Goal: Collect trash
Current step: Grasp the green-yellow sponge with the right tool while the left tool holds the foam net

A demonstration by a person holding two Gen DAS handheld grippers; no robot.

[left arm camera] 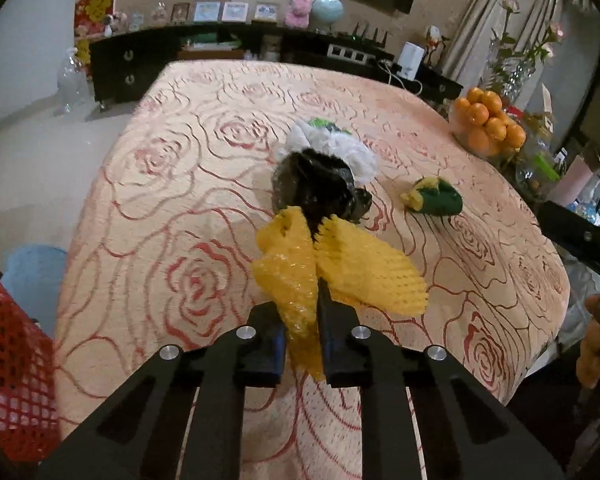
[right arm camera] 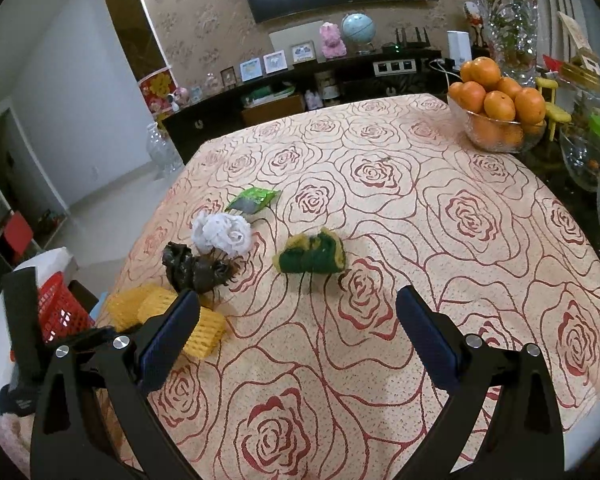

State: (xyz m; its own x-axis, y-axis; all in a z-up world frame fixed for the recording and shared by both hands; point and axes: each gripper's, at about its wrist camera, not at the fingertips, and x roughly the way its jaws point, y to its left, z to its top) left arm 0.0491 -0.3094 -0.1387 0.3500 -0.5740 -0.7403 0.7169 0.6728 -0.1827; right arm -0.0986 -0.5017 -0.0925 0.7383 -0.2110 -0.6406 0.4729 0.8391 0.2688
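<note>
My left gripper [left arm camera: 302,312] is shut on a yellow foam fruit net [left arm camera: 364,272], held over the rose-patterned tablecloth [left arm camera: 180,200]; the net also shows in the right wrist view [right arm camera: 204,330]. Beyond it lie a crumpled black bag [left arm camera: 320,188], white crumpled foam [left arm camera: 340,146] and a green-yellow sponge [left arm camera: 436,196]. My right gripper [right arm camera: 298,320] is open and empty above the cloth, with the sponge [right arm camera: 312,258] just ahead between its fingers. The black bag [right arm camera: 196,268], white foam [right arm camera: 222,234] and a green wrapper [right arm camera: 254,200] lie to its left.
A glass bowl of oranges [right arm camera: 496,108] stands at the table's far right, with vases and jars beside it. A red mesh basket [right arm camera: 60,312] sits below the table's left edge; it also shows in the left wrist view [left arm camera: 8,360]. A dark sideboard [right arm camera: 300,92] lines the far wall.
</note>
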